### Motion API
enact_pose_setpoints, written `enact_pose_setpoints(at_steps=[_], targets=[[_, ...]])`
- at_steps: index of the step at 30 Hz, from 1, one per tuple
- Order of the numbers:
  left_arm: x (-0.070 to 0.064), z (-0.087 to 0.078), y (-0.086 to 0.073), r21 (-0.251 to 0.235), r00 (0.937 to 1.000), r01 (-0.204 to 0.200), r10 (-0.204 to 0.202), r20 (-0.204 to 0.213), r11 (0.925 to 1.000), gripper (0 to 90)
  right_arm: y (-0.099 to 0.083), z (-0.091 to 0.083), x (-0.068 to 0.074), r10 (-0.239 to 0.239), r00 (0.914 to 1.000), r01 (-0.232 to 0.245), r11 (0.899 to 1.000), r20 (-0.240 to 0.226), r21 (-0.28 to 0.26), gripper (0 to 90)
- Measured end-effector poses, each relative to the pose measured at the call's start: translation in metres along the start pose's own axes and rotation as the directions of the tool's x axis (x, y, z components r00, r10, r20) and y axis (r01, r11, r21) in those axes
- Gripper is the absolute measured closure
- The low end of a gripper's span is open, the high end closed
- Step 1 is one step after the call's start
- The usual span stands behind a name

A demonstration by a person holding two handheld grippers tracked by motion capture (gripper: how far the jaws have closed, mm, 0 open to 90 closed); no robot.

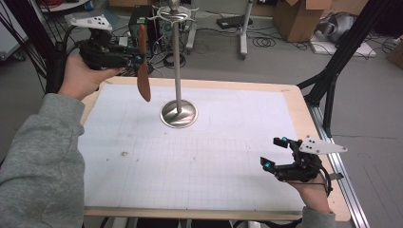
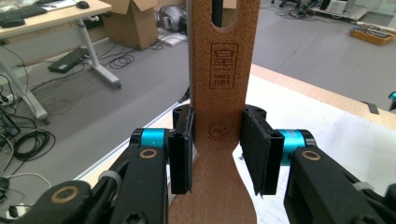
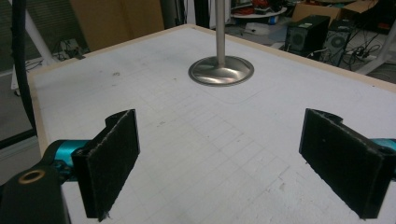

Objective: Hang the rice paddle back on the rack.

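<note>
A wooden spatula (image 1: 143, 66) hangs upright in the air at the table's far left, blade down, with my left gripper (image 1: 135, 59) shut on its handle. In the left gripper view both pads press the spatula (image 2: 219, 93) at its narrow neck, just under a burned-in stamp, and a slot shows at the handle's top. My left gripper (image 2: 217, 149) is a little left of the metal stand (image 1: 178, 61), whose round base (image 1: 178, 114) rests on the white mat. My right gripper (image 1: 274, 153) stands open above the mat near the table's front right, nothing between its pads (image 3: 114, 158).
The stand's pole (image 3: 220, 28) and shiny base (image 3: 221, 71) rise ahead of my right gripper (image 3: 229, 163). The stand carries curved hooks (image 1: 173, 15) at its top. A gridded white mat (image 1: 199, 156) covers the wooden table. Cables, boxes and computer towers lie on the floor beyond.
</note>
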State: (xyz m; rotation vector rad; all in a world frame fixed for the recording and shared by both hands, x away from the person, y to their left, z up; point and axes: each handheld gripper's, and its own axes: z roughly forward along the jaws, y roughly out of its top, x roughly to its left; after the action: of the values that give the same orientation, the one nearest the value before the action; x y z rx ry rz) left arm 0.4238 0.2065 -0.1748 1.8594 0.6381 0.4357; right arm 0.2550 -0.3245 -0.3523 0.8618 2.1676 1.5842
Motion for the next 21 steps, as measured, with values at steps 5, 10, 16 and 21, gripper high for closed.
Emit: enact_pose_setpoints(at_steps=[5, 10, 16, 21], targets=[[0.005, 0.0, 0.006, 0.002, 1.0, 0.0, 0.0, -0.003, 1.0, 65.0, 0.0, 0.0, 0.0, -0.001, 1.0, 0.001, 1.0, 0.001, 0.004, 11.0], [0.01, 0.001, 0.012, -0.003, 1.0, 0.004, -0.004, -0.007, 1.0, 65.0, 0.0, 0.001, 0.0, -0.001, 1.0, 0.001, 1.0, 0.001, 0.01, 11.0], [0.015, 0.004, 0.015, 0.001, 0.9998, 0.014, -0.014, -0.01, 0.9999, 65.0, -0.001, 0.0, -0.002, 0.003, 1.0, -0.004, 1.0, 0.002, 0.008, 11.0], [0.016, 0.007, 0.021, -0.002, 0.9997, 0.023, -0.023, -0.009, 0.9997, 65.0, -0.001, 0.0, -0.002, 0.003, 1.0, -0.003, 1.0, 0.0, 0.008, 11.0]])
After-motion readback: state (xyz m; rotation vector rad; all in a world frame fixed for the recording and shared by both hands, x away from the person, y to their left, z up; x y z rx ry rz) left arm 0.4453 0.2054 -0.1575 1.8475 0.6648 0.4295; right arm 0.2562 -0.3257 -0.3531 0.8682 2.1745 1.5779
